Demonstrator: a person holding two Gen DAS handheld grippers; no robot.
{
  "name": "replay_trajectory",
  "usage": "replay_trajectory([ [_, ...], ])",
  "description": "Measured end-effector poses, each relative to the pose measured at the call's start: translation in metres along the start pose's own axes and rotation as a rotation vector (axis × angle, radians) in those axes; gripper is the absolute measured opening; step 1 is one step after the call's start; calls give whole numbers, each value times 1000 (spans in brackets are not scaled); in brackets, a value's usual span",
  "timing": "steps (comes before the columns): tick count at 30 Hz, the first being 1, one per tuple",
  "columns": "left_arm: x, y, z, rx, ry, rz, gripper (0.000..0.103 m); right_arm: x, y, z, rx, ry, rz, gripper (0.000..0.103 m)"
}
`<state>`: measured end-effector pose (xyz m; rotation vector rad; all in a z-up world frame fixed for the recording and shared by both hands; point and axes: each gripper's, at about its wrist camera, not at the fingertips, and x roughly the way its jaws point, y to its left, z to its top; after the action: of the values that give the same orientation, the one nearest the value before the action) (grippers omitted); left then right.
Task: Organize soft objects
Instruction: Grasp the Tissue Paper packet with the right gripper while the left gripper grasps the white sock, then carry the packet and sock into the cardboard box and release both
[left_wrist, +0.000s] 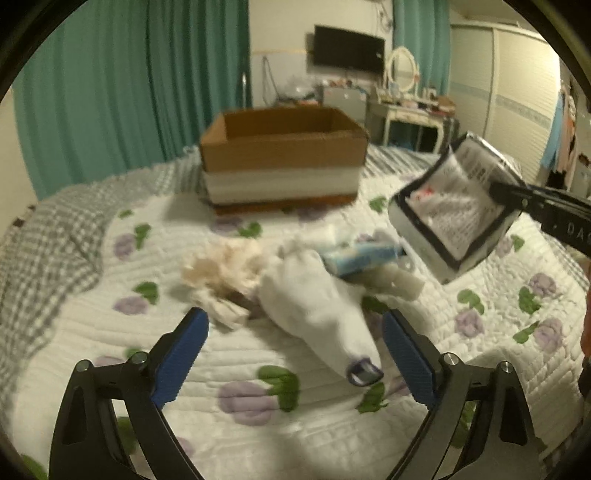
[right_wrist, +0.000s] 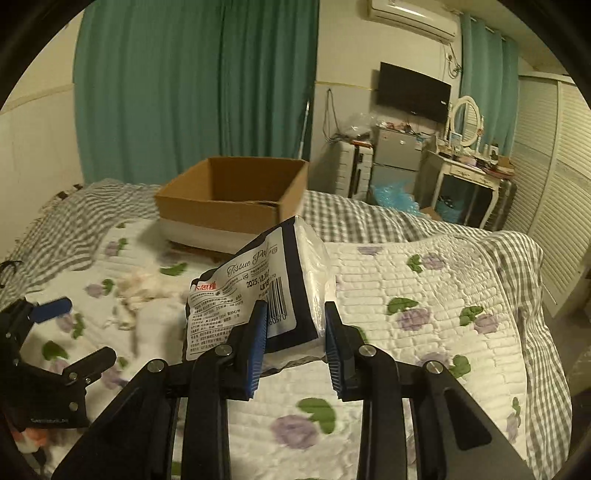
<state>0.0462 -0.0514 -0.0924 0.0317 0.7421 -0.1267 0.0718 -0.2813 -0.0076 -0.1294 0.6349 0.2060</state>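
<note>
Up in the air over the bed's right side, the right gripper (right_wrist: 295, 332) is clamped on a tissue pack (right_wrist: 258, 295), its blue pads pressing the pack's two sides; the pack hangs tilted, clear of the quilt (right_wrist: 424, 277). Lower, the left gripper (left_wrist: 295, 350) hovers with its fingers spread wide above the heap in the middle of the quilt. That heap holds a white sock (left_wrist: 317, 306) lying lengthwise between the spread fingers, a crumpled cream cloth (left_wrist: 221, 273) touching its left side, and a blue-and-white packet (left_wrist: 358, 258) just behind it. Toward the far edge of the bed stands an open cardboard box (left_wrist: 284, 155), well apart from the heap; its contents cannot be made out.
</note>
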Motion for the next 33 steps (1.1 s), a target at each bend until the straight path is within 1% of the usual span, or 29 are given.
replay_trajectory([
  [4, 26, -10, -4, -4, 62, -30, 95, 18, -8, -10, 10, 27, 10, 29],
  [6, 37, -14, -3, 2, 77, -26, 86, 25, -8, -15, 9, 43, 14, 29],
  [8, 49, -17, -1, 4, 96, -26, 85, 31, -10, -18, 12, 51, 21, 29],
  [9, 56, -18, 0, 2, 105, -25, 81, 31, -11, -17, 17, 50, 25, 29],
  [10, 62, -19, 0, 1, 114, -21, 76, 32, -13, -18, 22, 48, 29, 29],
  [11, 65, -19, 0, 1, 125, -23, 67, 32, -15, -18, 27, 46, 32, 29],
  [12, 68, -19, 0, 4, 135, -25, 64, 32, -15, -17, 30, 44, 30, 29],
  [15, 62, -21, -1, 20, 118, -33, 51, 32, -15, -18, 28, 42, 26, 29],
  [18, 53, -18, -2, 27, 105, -37, 43, 27, -14, -18, 21, 30, 13, 29],
  [22, 35, -13, -3, 28, 84, -33, 42, 15, -13, -15, 18, 14, 11, 29],
  [26, 6, -5, 5, 5, 36, -47, 42, -5, -12, -5, 18, -26, 7, 29],
  [31, -31, 0, 34, 17, -57, -47, 42, -31, -6, 18, -10, -87, 1, 29],
  [33, -41, 5, 52, 24, -94, -40, 42, -38, -4, 30, -22, -109, 4, 29],
])
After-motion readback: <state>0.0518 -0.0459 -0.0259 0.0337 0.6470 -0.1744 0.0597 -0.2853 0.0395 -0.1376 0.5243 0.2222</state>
